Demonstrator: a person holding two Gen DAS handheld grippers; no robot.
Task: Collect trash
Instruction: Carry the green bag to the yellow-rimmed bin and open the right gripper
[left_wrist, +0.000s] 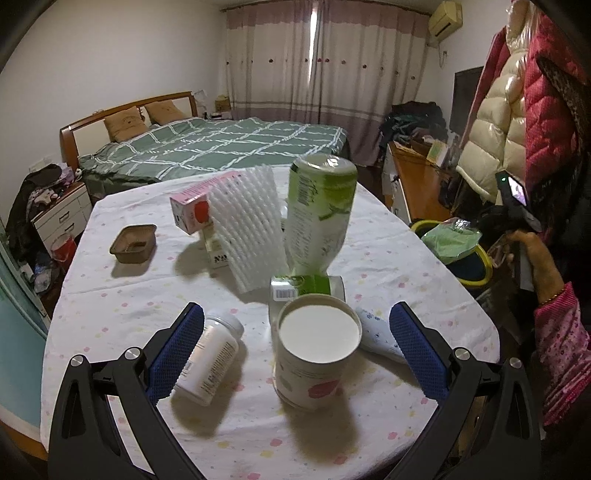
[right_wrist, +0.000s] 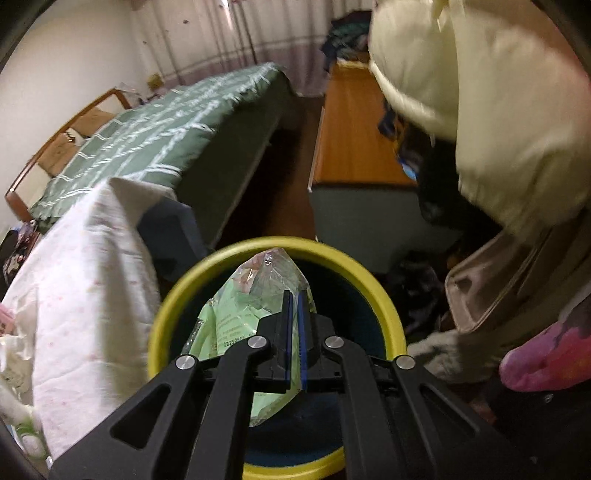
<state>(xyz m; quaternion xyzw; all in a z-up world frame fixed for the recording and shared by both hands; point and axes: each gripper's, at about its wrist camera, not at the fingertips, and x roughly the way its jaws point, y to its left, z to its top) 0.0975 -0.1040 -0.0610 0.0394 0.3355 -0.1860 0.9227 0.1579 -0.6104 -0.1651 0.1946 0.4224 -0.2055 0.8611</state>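
Your right tool (right_wrist: 294, 321) is clenched on the crinkled pale-green plastic wrapper (right_wrist: 236, 325), and the wrapper hangs directly over the round yellow-rimmed bin (right_wrist: 173, 295); its long axis runs from 6 toward 12 o'clock along the fingers, its clear tip pointing at the far rim; judging by that overlap, a simple release should drop it inside, though the tail at 6 o'clock may brush the near rim.

Your left tool (left_wrist: 295, 332) is spread wide and grasps nothing; it hovers above the oval counter with the white flowered cloth (left_wrist: 129, 306); between its pads stands the white cylindrical paper tub (left_wrist: 317, 354), upright, slightly toward 1 o'clock of centre; the white plastic pill bottle (left_wrist: 212, 358) lies on its side just beside the left pad, its cap toward 1 o'clock.

The left hand is the nearer one for the tub; the bin sits off the counter edge at 3 o'clock, so that carry would cross your right side.
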